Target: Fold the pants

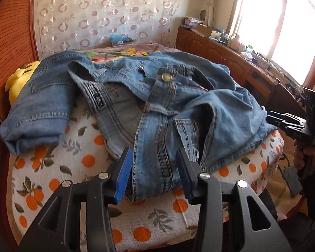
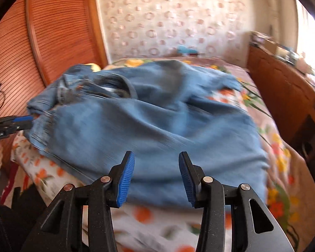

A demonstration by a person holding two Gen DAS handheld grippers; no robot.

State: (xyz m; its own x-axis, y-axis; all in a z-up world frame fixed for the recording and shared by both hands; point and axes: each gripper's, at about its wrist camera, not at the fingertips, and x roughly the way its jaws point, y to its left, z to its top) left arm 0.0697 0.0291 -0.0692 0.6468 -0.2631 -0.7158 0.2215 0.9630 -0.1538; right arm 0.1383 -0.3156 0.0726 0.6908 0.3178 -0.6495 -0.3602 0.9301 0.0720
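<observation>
Left wrist view, jeans (image 1: 157,109) crumpled on bedspread (image 1: 73,163), both grippers (image 1: 155,176) (image 2: 156,178) spread, seemingly empty.

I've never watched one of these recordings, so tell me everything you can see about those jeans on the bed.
The jeans are light blue, faded denim with contrast stitching, a metal waist button, an open zipper and a dark label inside the waistband. They lie crumpled and unfolded on an orange-patterned bedspread, one leg flung left against a yellow plush toy. A seamed edge of denim lies between the open jaws of the left gripper, seemingly unclamped. The right gripper hovers open at another edge.
</observation>
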